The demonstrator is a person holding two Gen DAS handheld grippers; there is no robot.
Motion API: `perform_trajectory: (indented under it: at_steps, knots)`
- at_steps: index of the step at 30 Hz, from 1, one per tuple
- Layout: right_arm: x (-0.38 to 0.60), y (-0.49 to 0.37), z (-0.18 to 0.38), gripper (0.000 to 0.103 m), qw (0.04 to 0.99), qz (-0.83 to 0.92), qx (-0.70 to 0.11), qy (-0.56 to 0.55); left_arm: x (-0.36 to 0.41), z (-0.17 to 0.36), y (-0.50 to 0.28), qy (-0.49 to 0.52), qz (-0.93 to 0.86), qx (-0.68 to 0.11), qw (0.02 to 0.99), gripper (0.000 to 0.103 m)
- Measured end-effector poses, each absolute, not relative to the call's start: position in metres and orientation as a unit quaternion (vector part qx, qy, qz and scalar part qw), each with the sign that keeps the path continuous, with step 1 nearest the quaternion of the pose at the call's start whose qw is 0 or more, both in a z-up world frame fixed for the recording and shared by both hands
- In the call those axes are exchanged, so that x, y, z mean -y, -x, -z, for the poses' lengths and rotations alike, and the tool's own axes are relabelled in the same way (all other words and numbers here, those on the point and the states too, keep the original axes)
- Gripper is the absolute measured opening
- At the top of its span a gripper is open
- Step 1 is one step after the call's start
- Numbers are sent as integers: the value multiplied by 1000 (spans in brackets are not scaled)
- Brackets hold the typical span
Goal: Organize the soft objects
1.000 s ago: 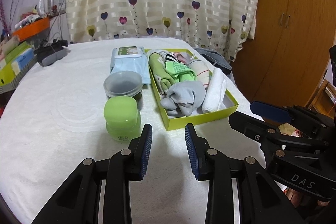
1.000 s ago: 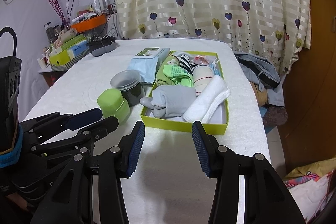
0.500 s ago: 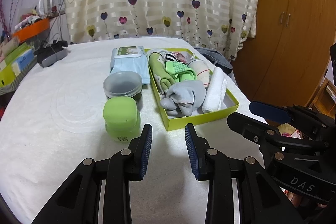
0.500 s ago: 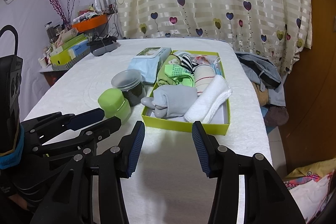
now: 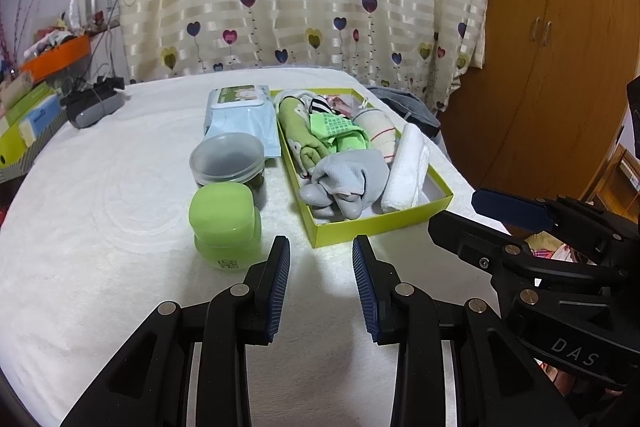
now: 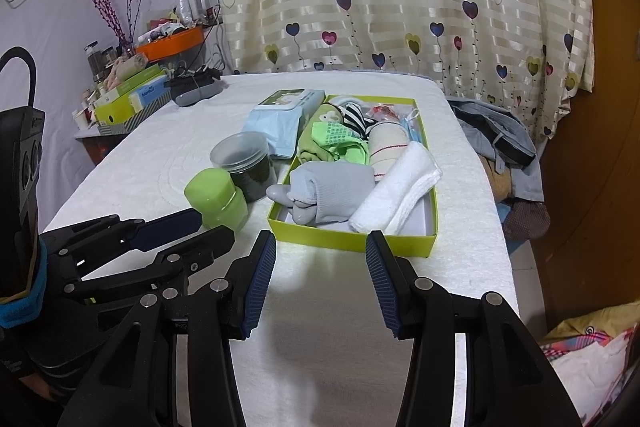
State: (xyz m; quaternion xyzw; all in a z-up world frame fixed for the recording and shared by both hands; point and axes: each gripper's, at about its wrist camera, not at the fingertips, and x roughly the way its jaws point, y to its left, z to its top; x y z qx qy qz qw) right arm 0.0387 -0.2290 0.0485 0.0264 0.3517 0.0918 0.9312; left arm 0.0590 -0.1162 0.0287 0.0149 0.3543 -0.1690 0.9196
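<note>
Green jar [image 5: 224, 223] and clear tub [image 5: 227, 159] stand beside the box [image 5: 380, 223]

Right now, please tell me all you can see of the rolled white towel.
The white towel is soft, fluffy terry cloth, rolled into a thick log with folded layers showing at its near end. It lies slantwise along the right side of the yellow-green box, on the white bottom, touching the grey socks and the striped beige roll. No gripper touches it.
</note>
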Motion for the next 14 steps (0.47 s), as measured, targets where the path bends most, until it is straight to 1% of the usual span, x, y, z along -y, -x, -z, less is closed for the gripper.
perform_trajectory:
  at_steps: [14]
  knots:
    - [234, -40, -47, 48, 930, -92, -356, -28, 118, -25, -61, -18, 168, -358, 918, 31]
